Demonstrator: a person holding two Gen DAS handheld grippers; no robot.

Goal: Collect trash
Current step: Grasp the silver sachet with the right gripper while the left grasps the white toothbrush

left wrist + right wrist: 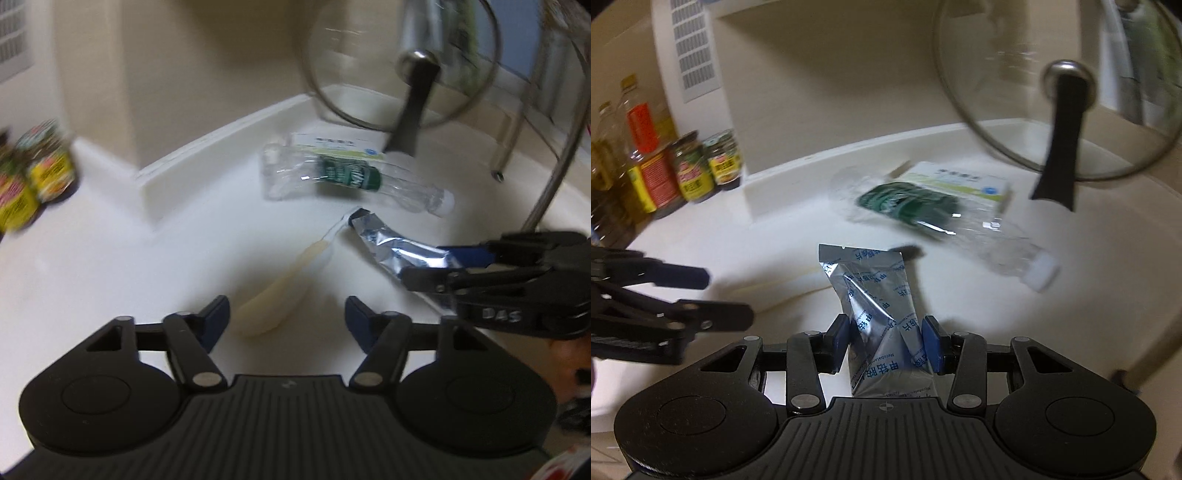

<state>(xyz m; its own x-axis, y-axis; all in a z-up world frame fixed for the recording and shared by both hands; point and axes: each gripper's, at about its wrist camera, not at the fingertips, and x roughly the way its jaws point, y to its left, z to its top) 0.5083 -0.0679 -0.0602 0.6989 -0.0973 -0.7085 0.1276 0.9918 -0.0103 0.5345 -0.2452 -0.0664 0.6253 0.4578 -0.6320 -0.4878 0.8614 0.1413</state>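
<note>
The right gripper pinches a silver foil pouch between its jaws, long axis pointing away. The left gripper, jaws spread and empty, hovers over the white desk above a cream-handled toothbrush whose length runs far-right. A crushed plastic bottle lies farther off, before a small box, both blurred.

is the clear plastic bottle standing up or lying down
Lying down: the crushed clear plastic bottle with a green label rests on its side on the white counter, cap pointing right.
</note>
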